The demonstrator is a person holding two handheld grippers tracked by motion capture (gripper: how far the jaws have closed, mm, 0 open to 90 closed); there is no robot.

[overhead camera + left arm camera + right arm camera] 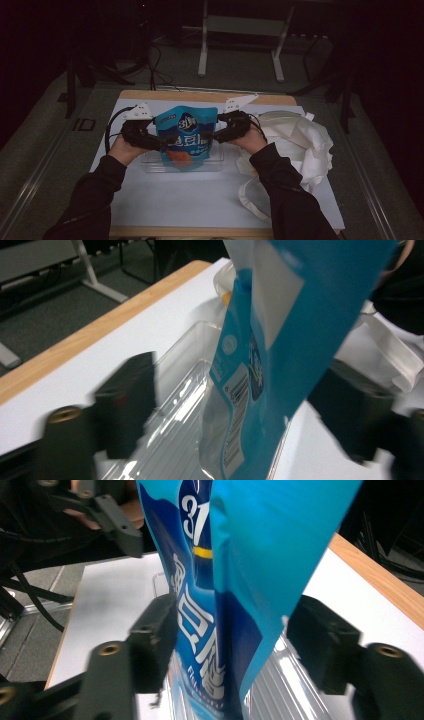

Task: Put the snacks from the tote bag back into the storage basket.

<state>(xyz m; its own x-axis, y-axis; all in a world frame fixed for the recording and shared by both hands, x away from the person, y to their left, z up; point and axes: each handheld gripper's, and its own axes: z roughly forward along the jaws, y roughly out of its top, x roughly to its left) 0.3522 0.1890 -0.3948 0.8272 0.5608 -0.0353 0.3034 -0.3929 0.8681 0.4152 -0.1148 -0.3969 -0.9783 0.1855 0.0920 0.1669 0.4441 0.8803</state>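
A glossy blue snack pouch [186, 136] stands upright in a clear plastic tray [155, 164] on the white worktop [200, 195], flanked by the left tool [159, 143] and right tool [216, 136], both with jaws apart and off its sides; white cloth bag [300, 145] beside.

White cloth bag [300, 145] crumpled on the table's [200, 200] right side, metal stand [240, 30] beyond

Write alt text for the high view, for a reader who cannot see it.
A blue snack pouch stands upright in a clear plastic tray on a white table, between the left tool and the right tool, each held by a hand in a dark sleeve. A white cloth bag lies to the right.
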